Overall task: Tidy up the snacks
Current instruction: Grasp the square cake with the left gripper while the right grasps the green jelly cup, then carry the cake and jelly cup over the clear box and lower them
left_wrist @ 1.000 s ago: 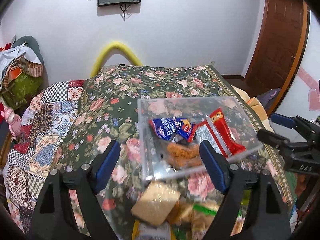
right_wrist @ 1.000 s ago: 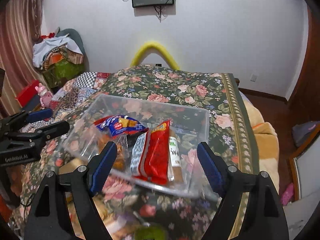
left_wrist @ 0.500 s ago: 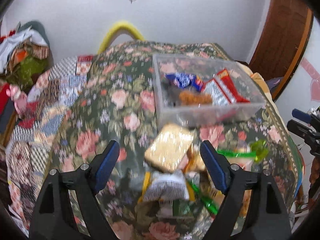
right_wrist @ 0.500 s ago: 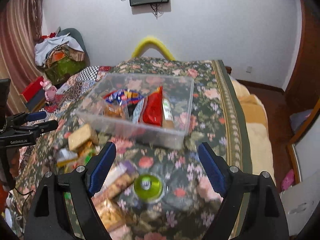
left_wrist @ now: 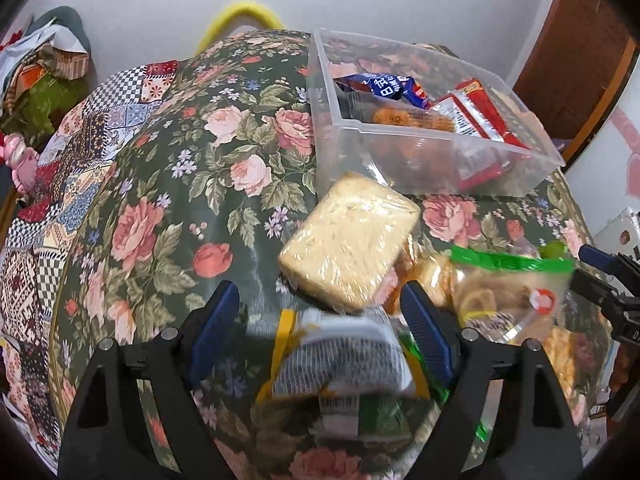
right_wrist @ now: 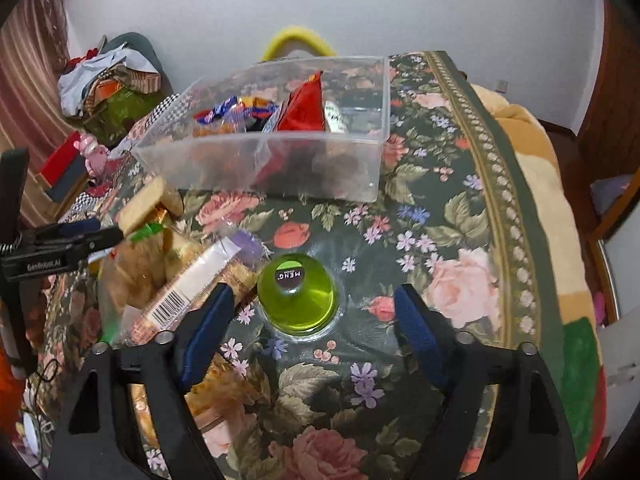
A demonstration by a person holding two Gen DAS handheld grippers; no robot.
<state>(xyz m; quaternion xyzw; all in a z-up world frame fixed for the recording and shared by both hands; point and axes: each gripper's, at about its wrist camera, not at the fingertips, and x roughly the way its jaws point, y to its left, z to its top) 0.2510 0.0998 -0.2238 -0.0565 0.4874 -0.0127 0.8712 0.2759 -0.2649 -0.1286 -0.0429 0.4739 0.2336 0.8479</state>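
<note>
Right hand-held gripper [right_wrist: 310, 312] (closing, not touching) straddles green jelly cup [right_wrist: 297, 294].

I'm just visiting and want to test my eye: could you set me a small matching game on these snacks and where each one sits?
Things:
1. red packet
2. green jelly cup
3. wrapped cracker block
4. clear bin

Places:
A. on top of the loose snack pile
B. inside the bin
C. alone on the cloth between the right jaws
D. beyond the loose snacks, on the floral cloth

Pairs: 1-B, 2-C, 3-A, 4-D
</note>
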